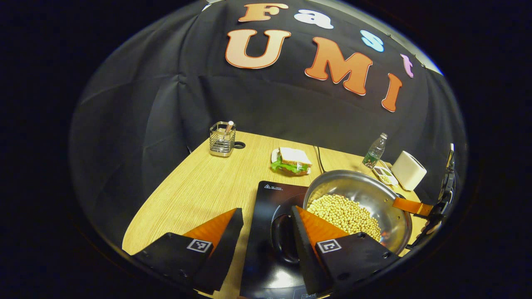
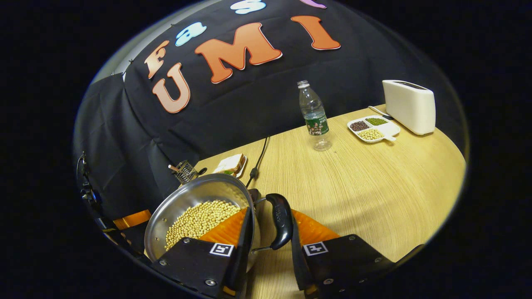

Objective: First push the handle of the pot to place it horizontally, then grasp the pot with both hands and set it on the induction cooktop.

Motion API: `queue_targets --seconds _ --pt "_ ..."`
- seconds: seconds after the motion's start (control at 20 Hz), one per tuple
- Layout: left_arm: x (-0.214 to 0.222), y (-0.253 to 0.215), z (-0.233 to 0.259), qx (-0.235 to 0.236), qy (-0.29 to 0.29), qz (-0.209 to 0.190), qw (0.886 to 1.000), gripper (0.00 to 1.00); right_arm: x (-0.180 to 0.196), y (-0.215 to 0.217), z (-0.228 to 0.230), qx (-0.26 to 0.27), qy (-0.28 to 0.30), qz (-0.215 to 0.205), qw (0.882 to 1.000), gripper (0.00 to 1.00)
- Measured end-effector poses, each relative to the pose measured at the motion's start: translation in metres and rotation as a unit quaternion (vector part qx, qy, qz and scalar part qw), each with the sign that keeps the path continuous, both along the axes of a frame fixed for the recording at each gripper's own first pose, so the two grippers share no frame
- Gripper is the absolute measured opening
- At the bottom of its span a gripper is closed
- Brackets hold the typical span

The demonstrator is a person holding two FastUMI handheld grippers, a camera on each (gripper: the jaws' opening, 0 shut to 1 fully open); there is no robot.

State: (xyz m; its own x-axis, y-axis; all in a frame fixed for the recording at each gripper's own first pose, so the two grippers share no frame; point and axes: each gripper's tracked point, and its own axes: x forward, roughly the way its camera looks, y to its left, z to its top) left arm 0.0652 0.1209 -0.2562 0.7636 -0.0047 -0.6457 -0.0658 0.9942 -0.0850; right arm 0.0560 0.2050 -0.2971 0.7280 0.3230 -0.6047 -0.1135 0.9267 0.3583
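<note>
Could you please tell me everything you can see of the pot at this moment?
The pot is a round, shiny, metal-looking vessel, upright and lidless, holding a heap of pale beans. It has two dark loop side handles. In the left gripper view it sits partly over the black induction cooktop on the wooden table. The right gripper straddles one handle, the left gripper the other; neither visibly clamps.
</note>
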Motion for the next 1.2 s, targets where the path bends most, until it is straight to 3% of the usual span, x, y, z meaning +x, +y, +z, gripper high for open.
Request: queue_targets --seconds 0.2,0.25,0.4,0.6,0.75,0.8,0.9,1.2 --pt "0.001 -0.001 0.011 -0.011 -0.029 -0.013 0.999 0.8 0.001 0.012 -0.001 0.002 -0.004 -0.005 1.0 0.47" --pt "0.002 0.0 0.011 -0.009 -0.029 -0.014 0.999 0.78 0.002 0.018 -0.002 0.003 -0.006 -0.007 1.0 0.47" --pt "0.0 0.007 0.0 -0.017 -0.013 0.008 1.0 0.92 0.001 0.038 -0.002 0.005 -0.017 -0.008 1.0 0.47" --pt "-0.008 0.032 0.008 -0.023 -0.034 0.054 0.998 0.93 -0.001 0.054 -0.003 0.011 -0.026 0.007 1.0 0.48" --pt "-0.017 0.043 0.033 -0.008 -0.073 0.074 0.995 0.92 -0.001 0.037 0.0 -0.016 -0.036 0.001 0.999 0.67" --pt "-0.018 0.042 0.043 -0.003 -0.086 0.076 0.993 0.89 -0.003 0.032 0.003 -0.02 -0.04 0.002 0.999 0.81" --pt "-0.021 0.032 0.062 0.005 -0.108 0.069 0.992 0.92 -0.005 0.025 0.013 -0.023 -0.053 0.003 0.998 0.95" --pt "-0.028 -0.019 0.093 0.01 -0.141 0.028 0.99 0.92 -0.011 -0.02 0.054 -0.022 -0.097 -0.029 0.995 0.95"
